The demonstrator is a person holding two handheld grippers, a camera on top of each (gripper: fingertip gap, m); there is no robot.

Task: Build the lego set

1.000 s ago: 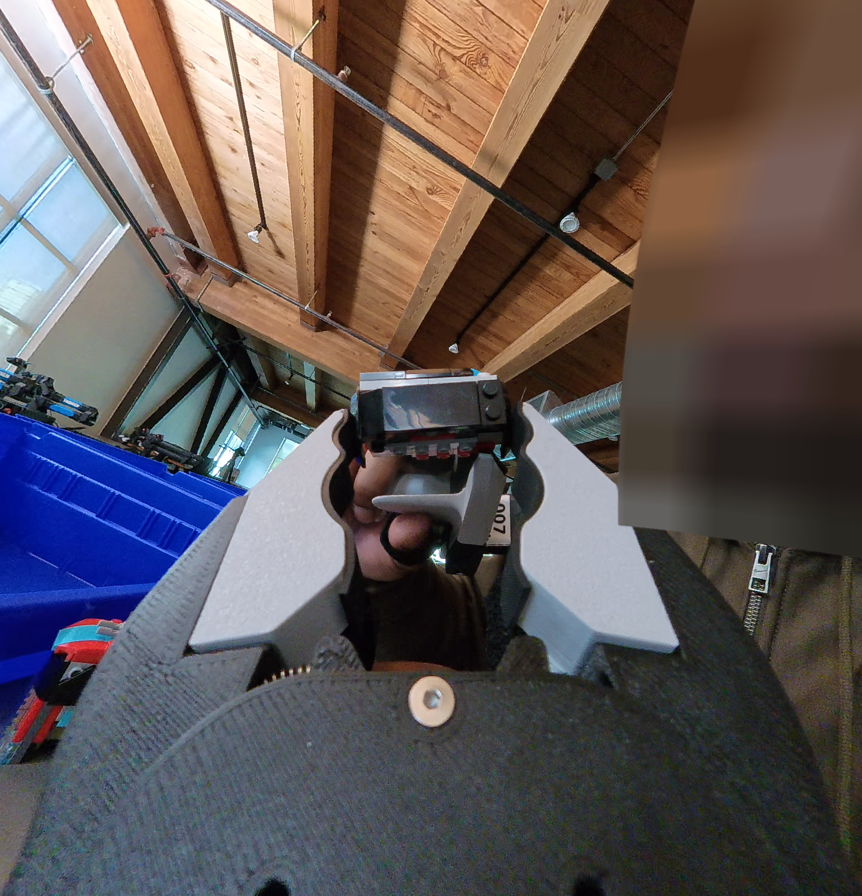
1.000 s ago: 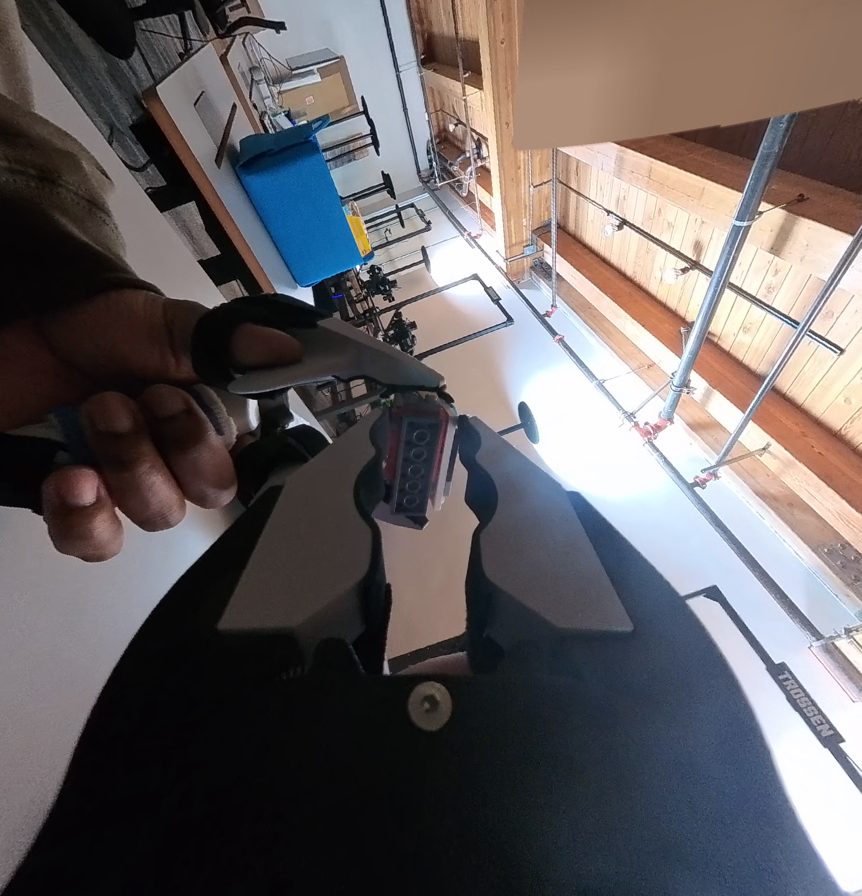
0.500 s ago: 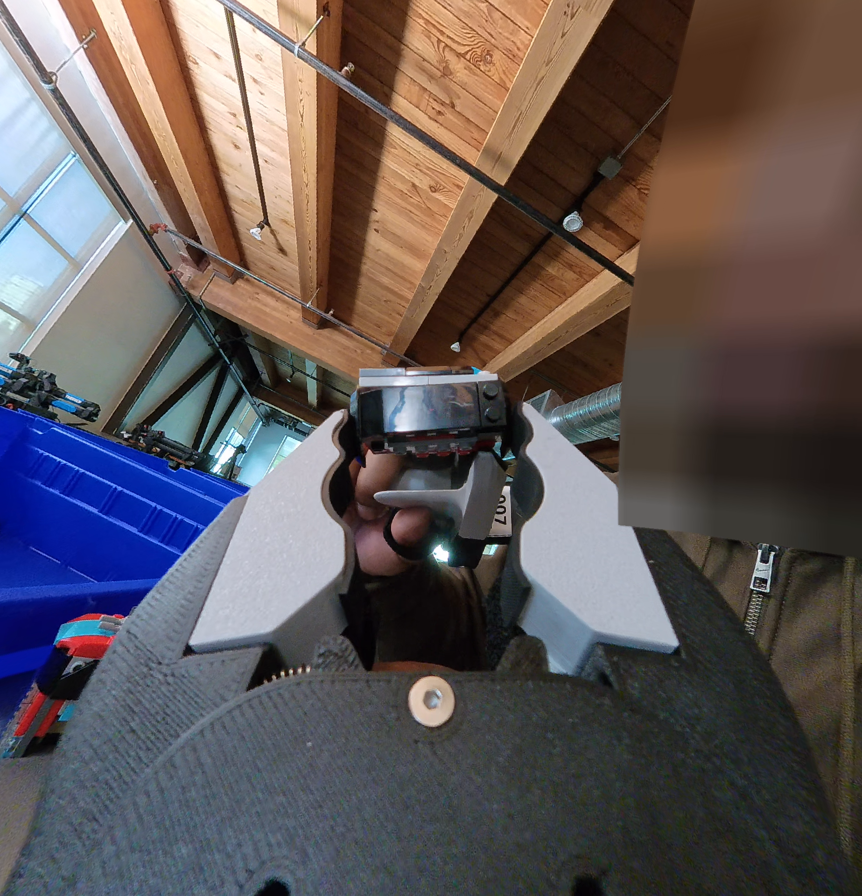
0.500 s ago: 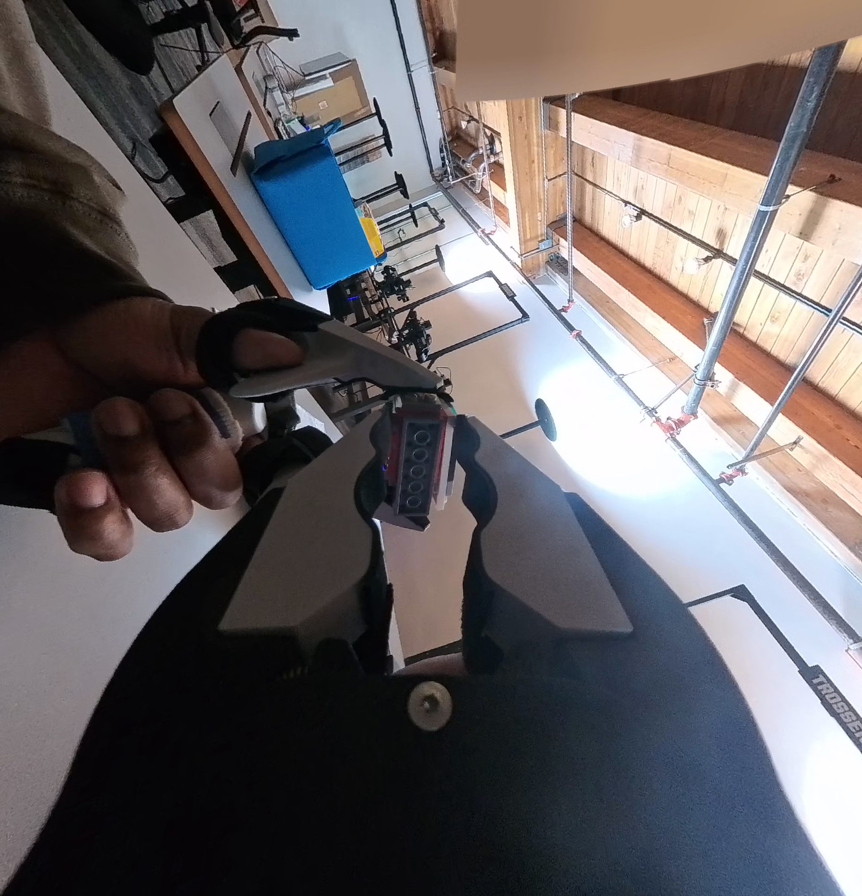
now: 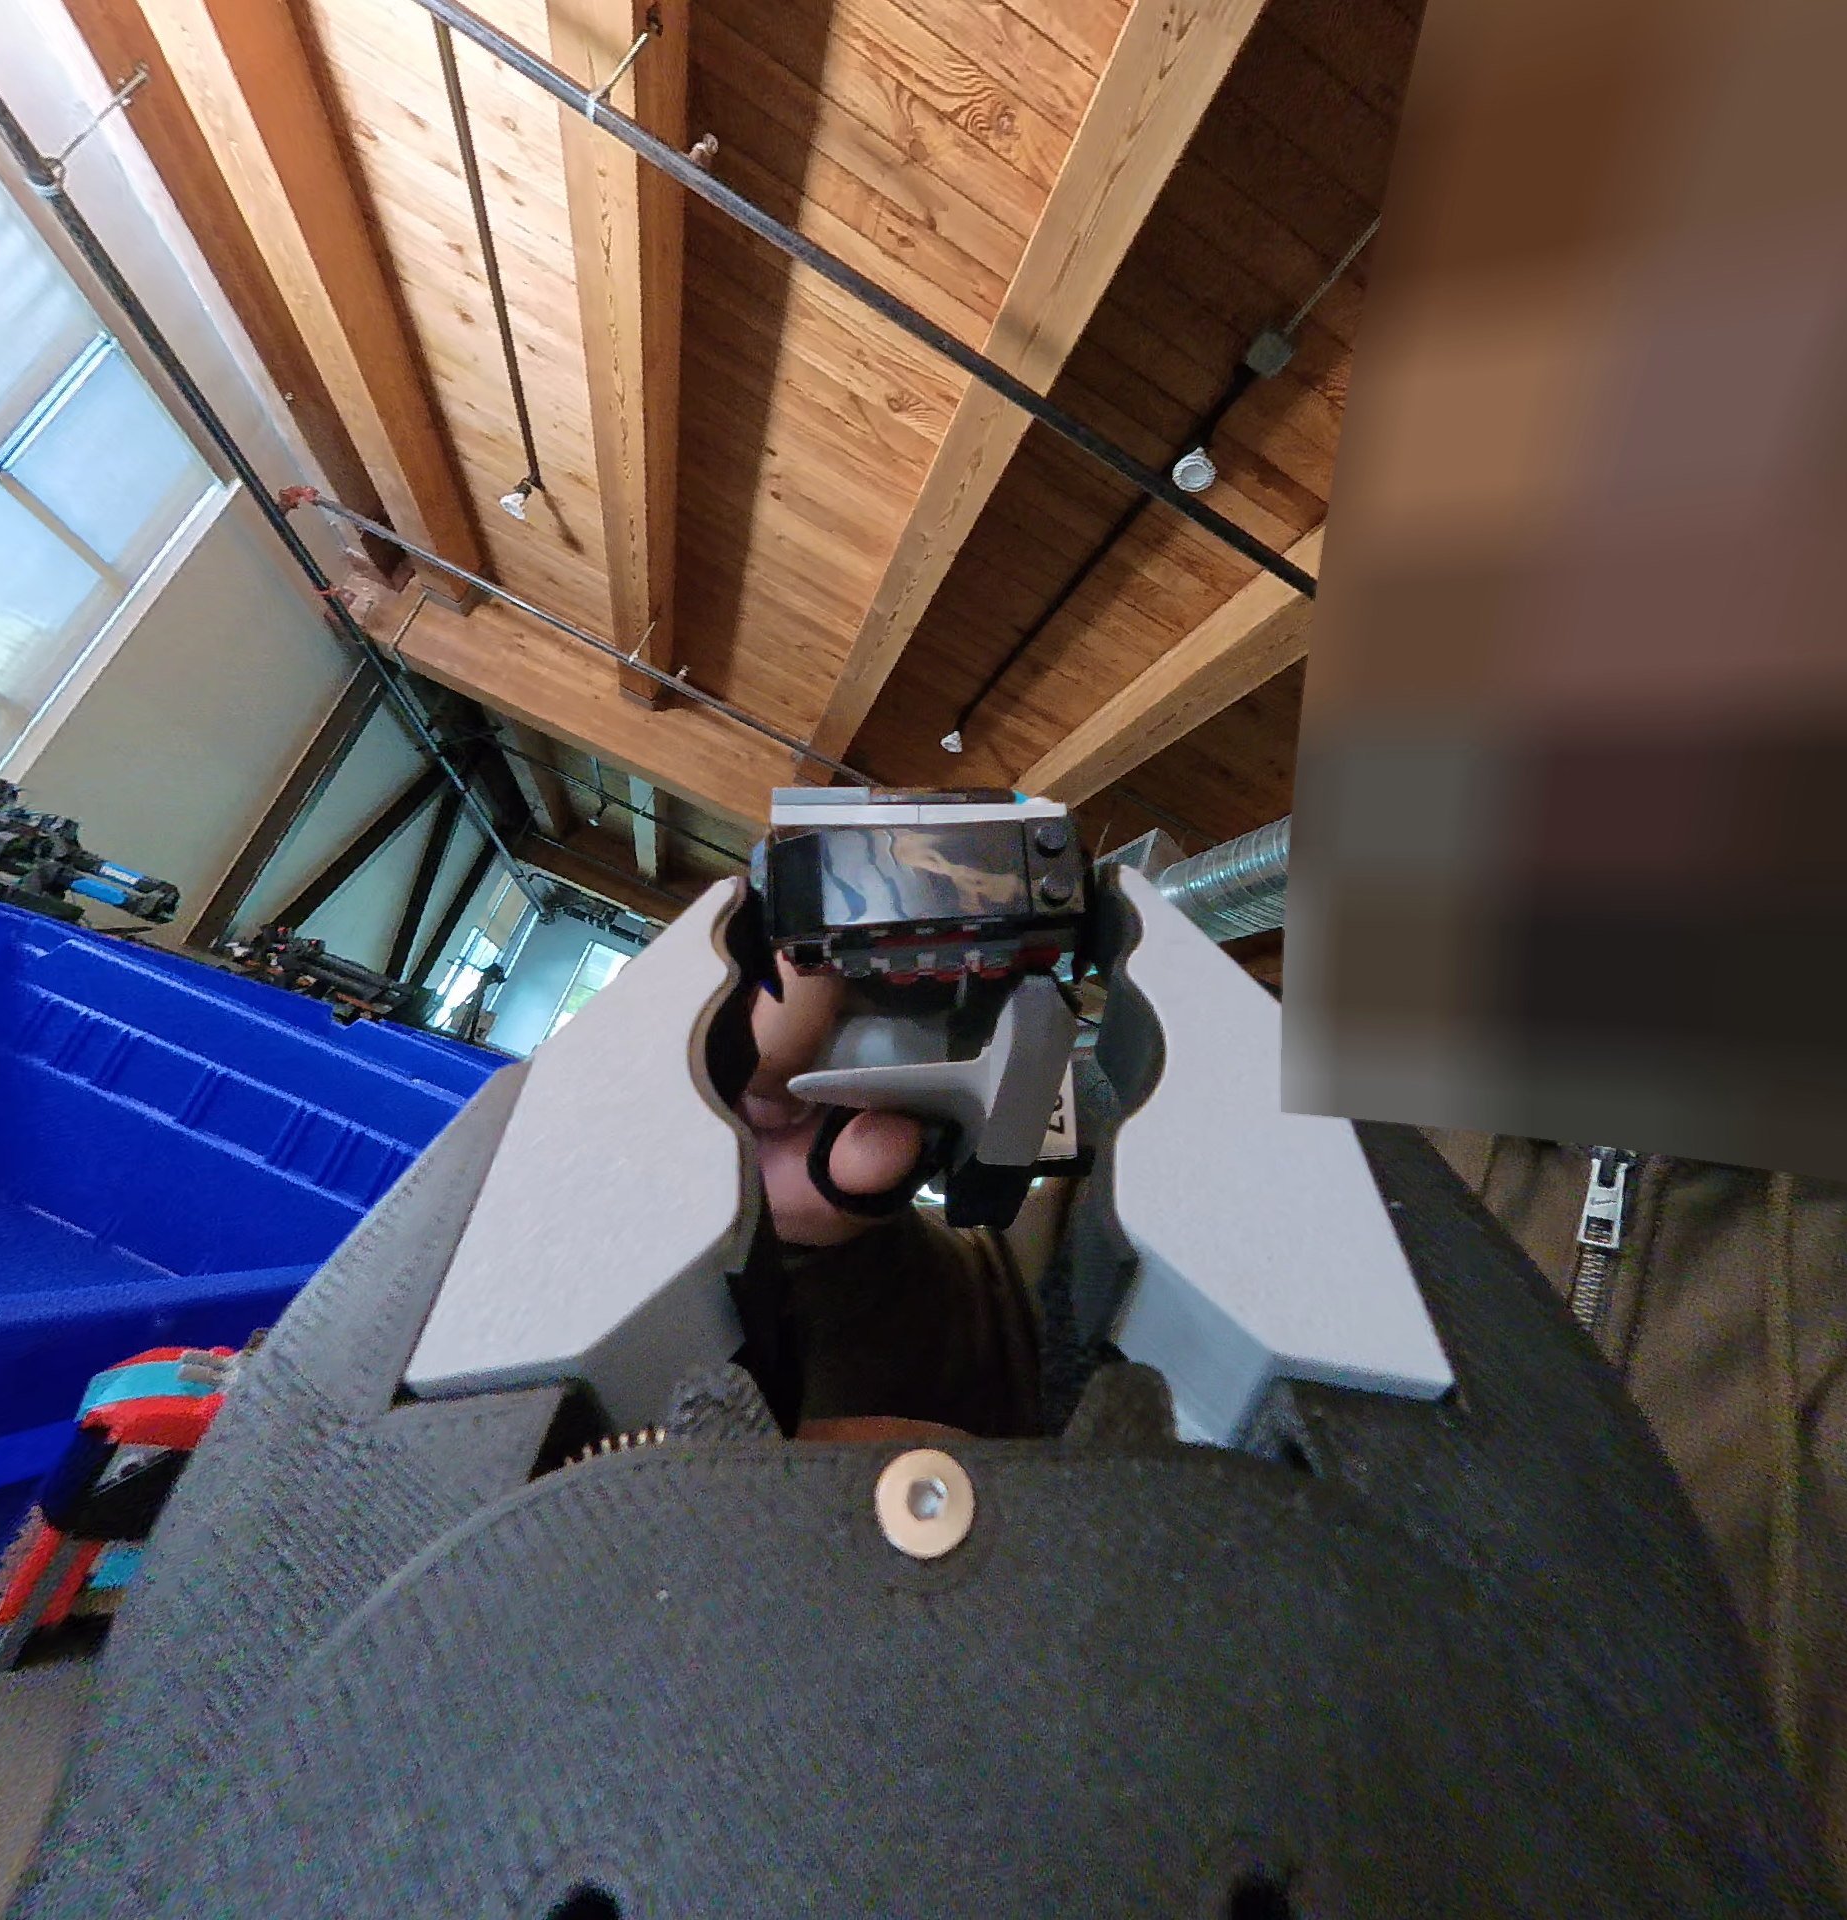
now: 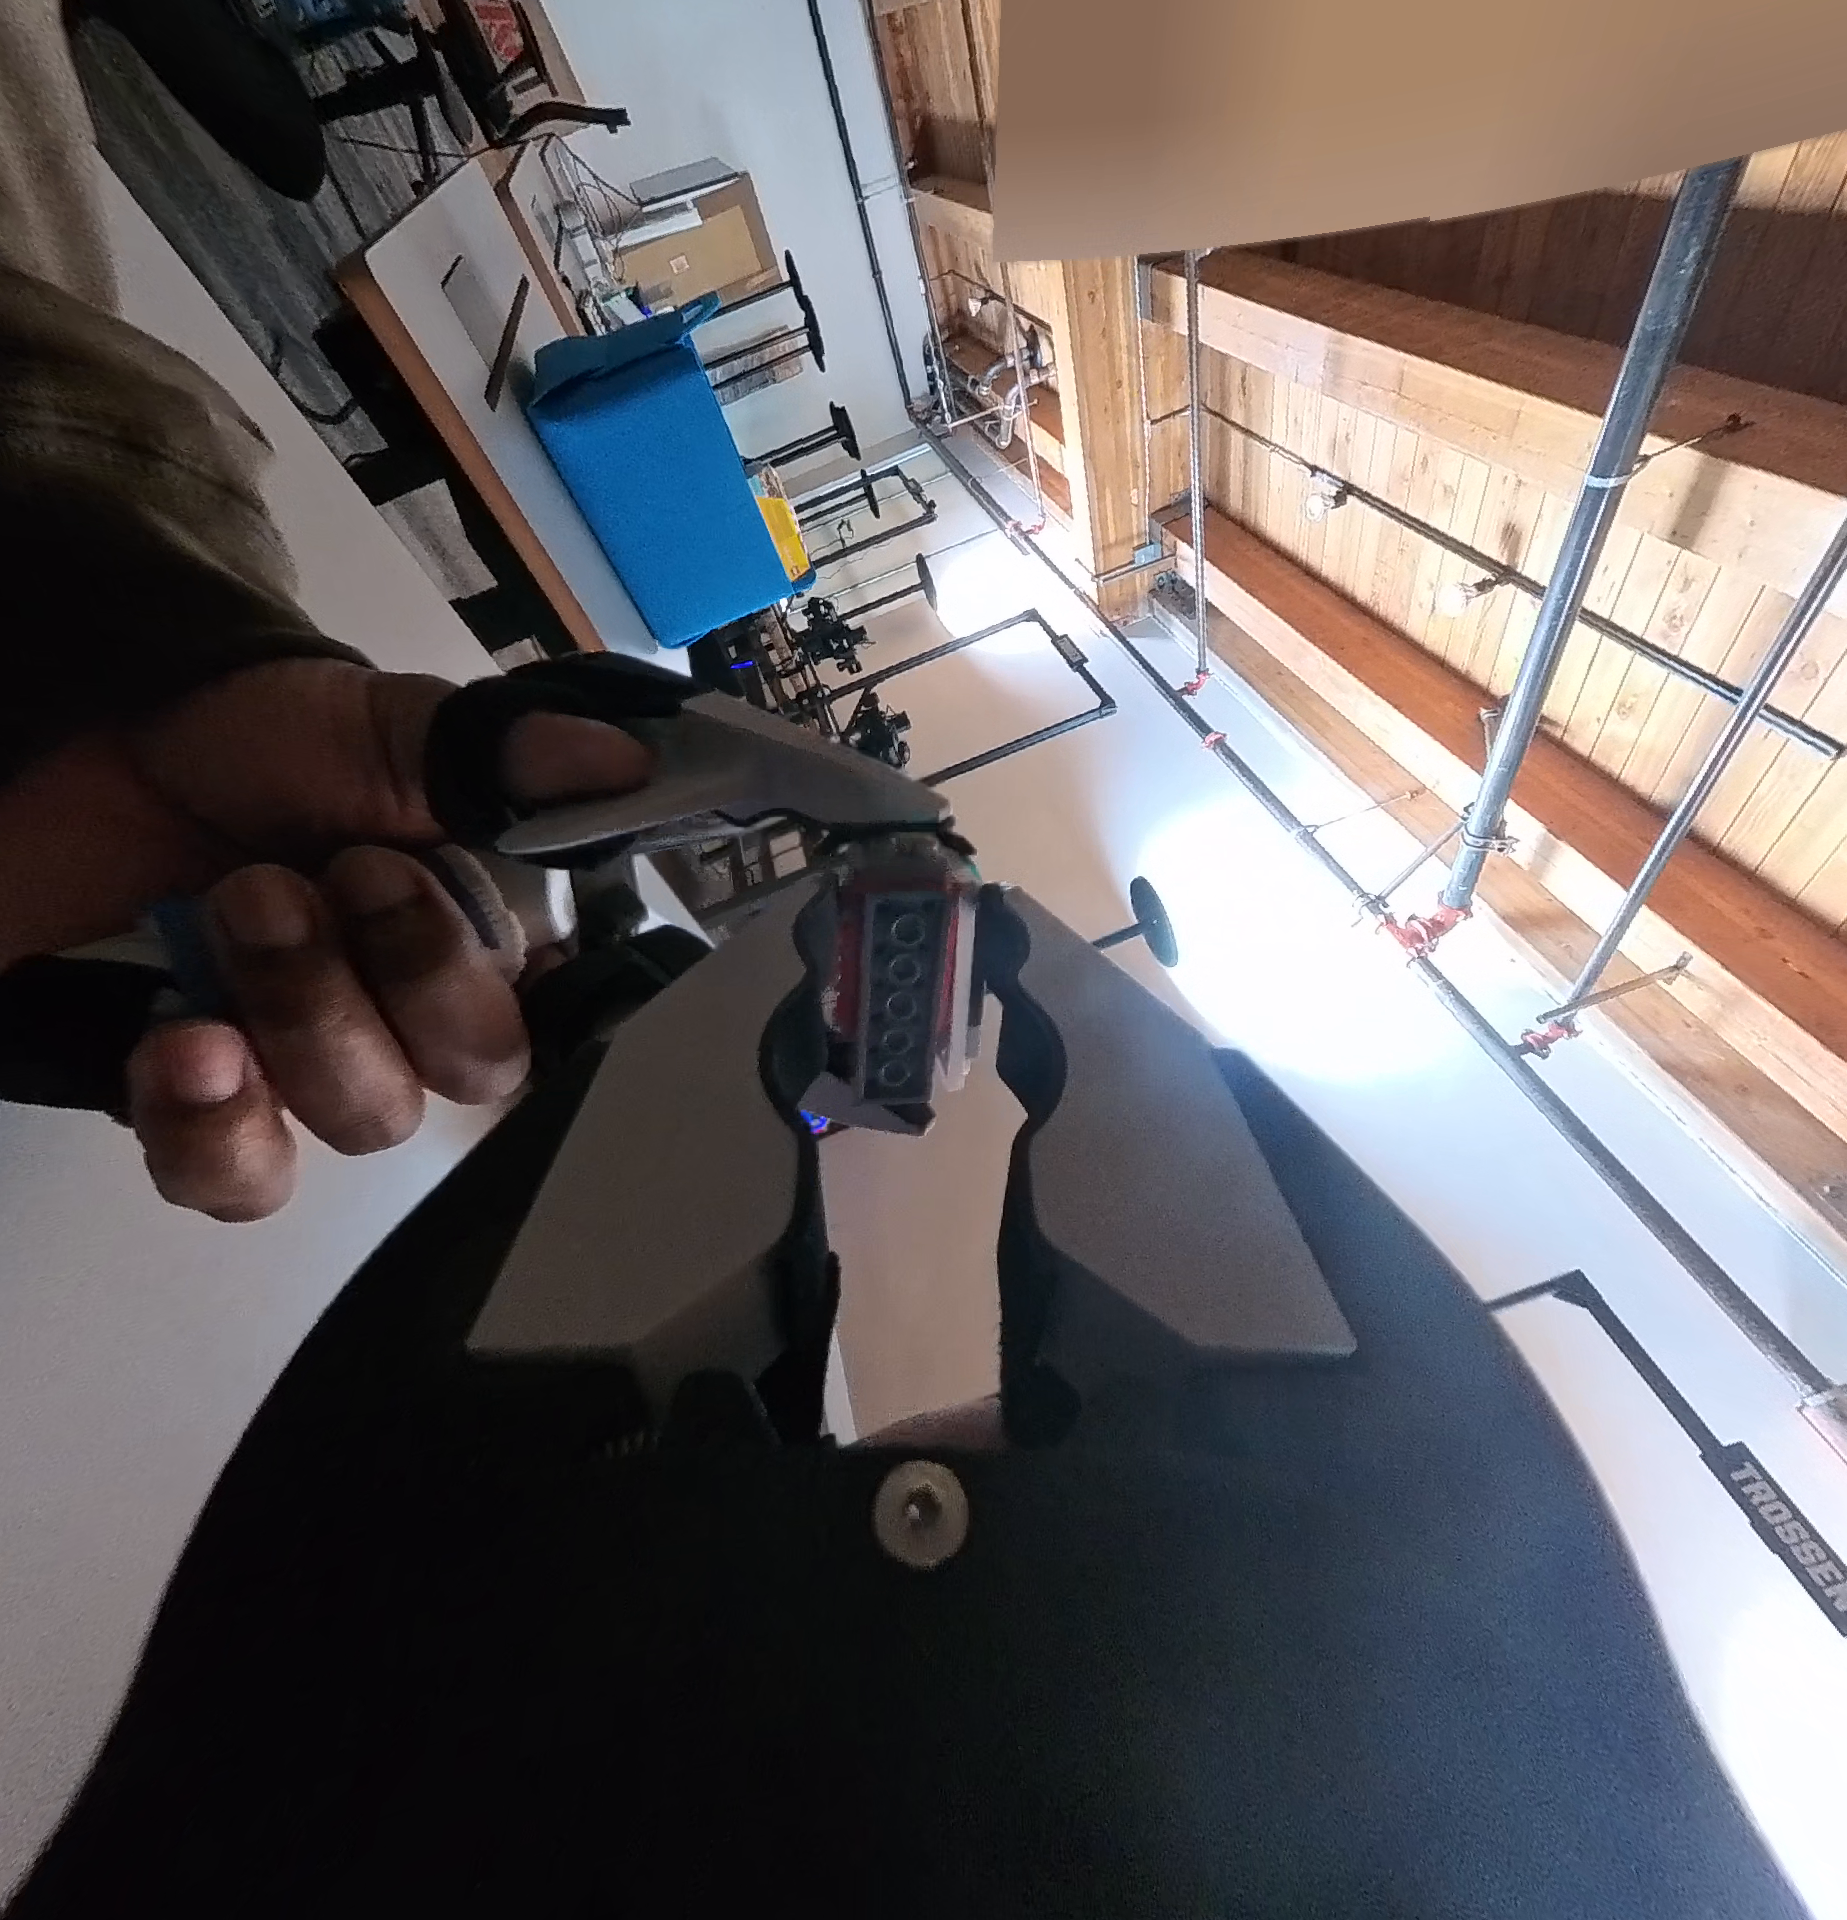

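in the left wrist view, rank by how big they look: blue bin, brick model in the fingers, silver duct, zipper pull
1. blue bin
2. brick model, though it's much nearer the camera
3. silver duct
4. zipper pull

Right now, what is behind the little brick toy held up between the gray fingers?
In the left wrist view, behind the brick toy you can see wooden ceiling beams and a silver duct. Just below it are a hand and the other gripper. The toy hides whatever is straight behind it.
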